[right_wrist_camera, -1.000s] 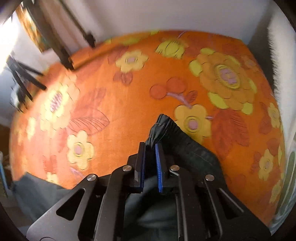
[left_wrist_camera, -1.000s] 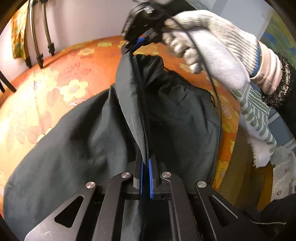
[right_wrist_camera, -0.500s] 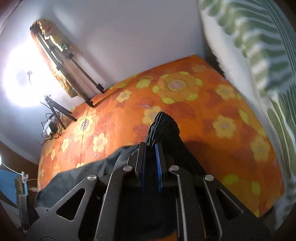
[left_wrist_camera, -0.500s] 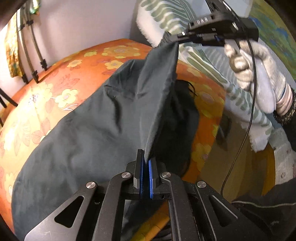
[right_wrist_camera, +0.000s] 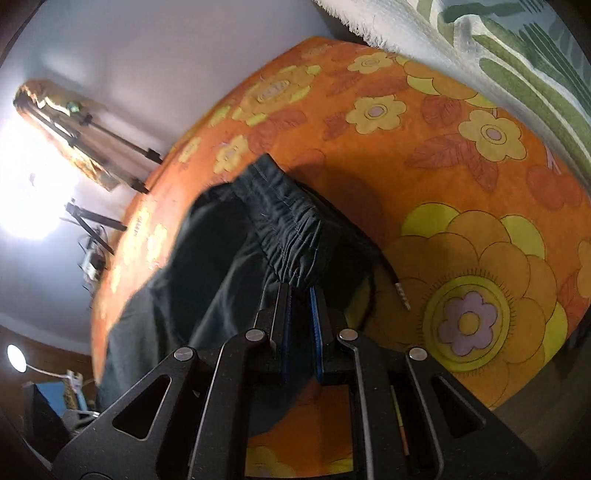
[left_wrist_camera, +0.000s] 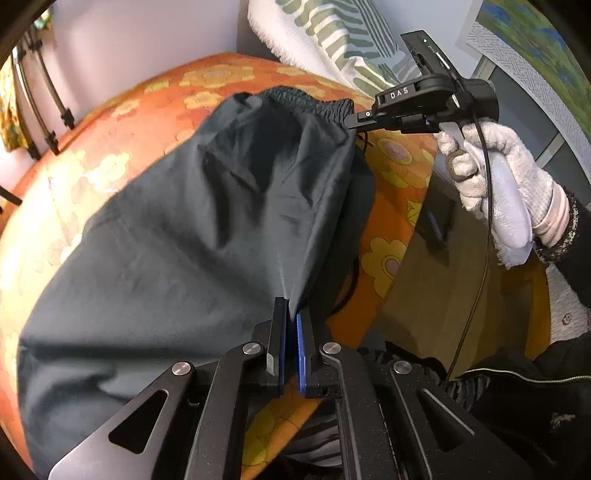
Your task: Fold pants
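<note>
Dark grey pants (left_wrist_camera: pixel 192 221) lie spread over an orange flowered bed cover (left_wrist_camera: pixel 391 173). My left gripper (left_wrist_camera: pixel 290 314) is shut on a fold of the pants' fabric near the bed's front edge. In the left wrist view my right gripper (left_wrist_camera: pixel 354 120), held by a gloved hand (left_wrist_camera: pixel 498 173), pinches the gathered elastic waistband (left_wrist_camera: pixel 310 101) at the far right. In the right wrist view my right gripper (right_wrist_camera: pixel 300 291) is shut on that waistband (right_wrist_camera: pixel 284 225), and a drawstring (right_wrist_camera: pixel 391 277) trails onto the cover. The pants hang stretched between the two grippers.
A white and green striped blanket (left_wrist_camera: pixel 332 33) lies at the head of the bed by the wall. Tripod legs (right_wrist_camera: pixel 110 147) stand beyond the far side of the bed. The bed's wooden side (left_wrist_camera: pixel 424 288) drops to the floor on the right.
My right gripper has carried the waistband away from the left gripper, out to the right and lower toward the bed. The pants have opened from a narrow bunch into a wide sheet.
</note>
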